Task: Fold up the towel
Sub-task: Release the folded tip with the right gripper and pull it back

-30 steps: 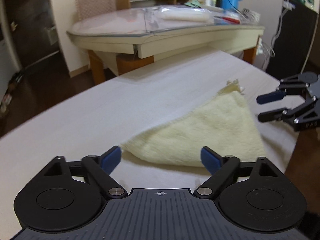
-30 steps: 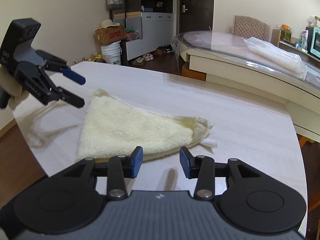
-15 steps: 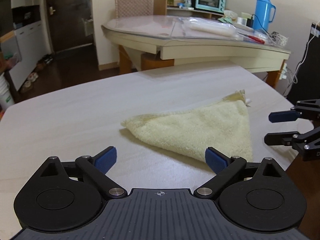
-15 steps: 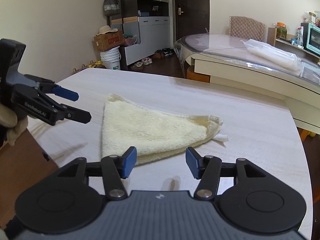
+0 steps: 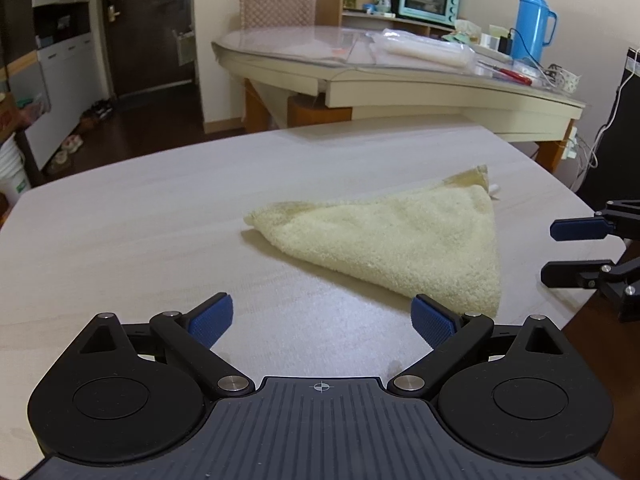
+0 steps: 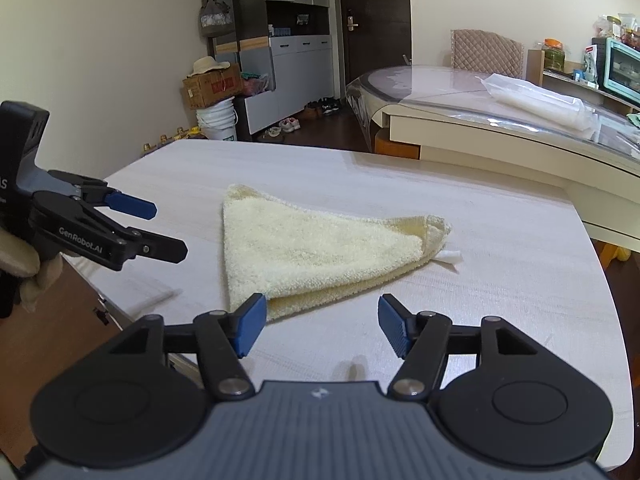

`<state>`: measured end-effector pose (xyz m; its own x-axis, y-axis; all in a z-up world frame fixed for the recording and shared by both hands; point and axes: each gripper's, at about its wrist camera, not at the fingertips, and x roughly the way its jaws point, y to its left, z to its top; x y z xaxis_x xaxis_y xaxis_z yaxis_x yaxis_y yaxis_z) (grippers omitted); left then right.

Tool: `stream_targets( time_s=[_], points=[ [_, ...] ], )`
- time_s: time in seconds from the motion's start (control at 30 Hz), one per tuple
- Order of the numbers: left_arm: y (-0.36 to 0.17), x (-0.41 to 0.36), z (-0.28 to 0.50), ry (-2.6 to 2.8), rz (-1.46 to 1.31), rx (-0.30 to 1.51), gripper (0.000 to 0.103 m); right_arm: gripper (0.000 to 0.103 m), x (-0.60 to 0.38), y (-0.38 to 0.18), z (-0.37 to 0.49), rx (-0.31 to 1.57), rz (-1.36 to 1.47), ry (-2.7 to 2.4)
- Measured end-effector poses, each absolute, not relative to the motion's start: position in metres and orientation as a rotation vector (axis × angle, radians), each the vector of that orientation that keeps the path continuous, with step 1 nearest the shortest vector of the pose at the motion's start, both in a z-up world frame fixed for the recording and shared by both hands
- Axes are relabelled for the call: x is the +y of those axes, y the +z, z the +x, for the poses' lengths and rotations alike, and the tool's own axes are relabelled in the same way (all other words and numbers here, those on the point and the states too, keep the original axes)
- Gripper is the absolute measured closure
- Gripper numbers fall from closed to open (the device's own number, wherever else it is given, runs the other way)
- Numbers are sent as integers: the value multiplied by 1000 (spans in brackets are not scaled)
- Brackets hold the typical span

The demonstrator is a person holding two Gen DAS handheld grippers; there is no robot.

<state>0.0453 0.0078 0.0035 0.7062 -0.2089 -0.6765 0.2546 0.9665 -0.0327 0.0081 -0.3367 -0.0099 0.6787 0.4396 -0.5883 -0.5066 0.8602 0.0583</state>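
A pale yellow towel (image 5: 400,236) lies folded into a triangle on the light wooden table (image 5: 160,220). My left gripper (image 5: 322,312) hangs open over bare table just short of the towel's near edge, with nothing between its pads. In the right wrist view the towel (image 6: 312,248) has its near corner close to the left pad of my right gripper (image 6: 320,320). That gripper's jaws are opening and only table shows between them. Each gripper shows in the other's view: the right gripper (image 5: 550,251) at the table's right edge, the left gripper (image 6: 168,230) at the left edge, held by a gloved hand (image 6: 28,264).
A white tag (image 6: 450,256) sticks out at the towel's far corner. Behind stands a glass-topped table (image 5: 400,76) with a blue flask (image 5: 532,24) and a plastic-wrapped roll (image 6: 536,100). The wooden table's edge (image 6: 616,320) curves close on the right. A bucket (image 6: 218,120) and boxes sit on the floor.
The left wrist view has rolled level and swung left, so the towel now sits further right and away. The right gripper's jaws have spread wider. The towel has not moved.
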Motion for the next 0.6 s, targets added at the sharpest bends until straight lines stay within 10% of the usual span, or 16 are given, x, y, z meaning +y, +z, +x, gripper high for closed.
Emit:
stream_targets(
  time_s=[0.6],
  points=[
    [-15, 6, 132, -340, 152, 753, 13, 62, -360, -39, 115, 668, 24, 425]
  ],
)
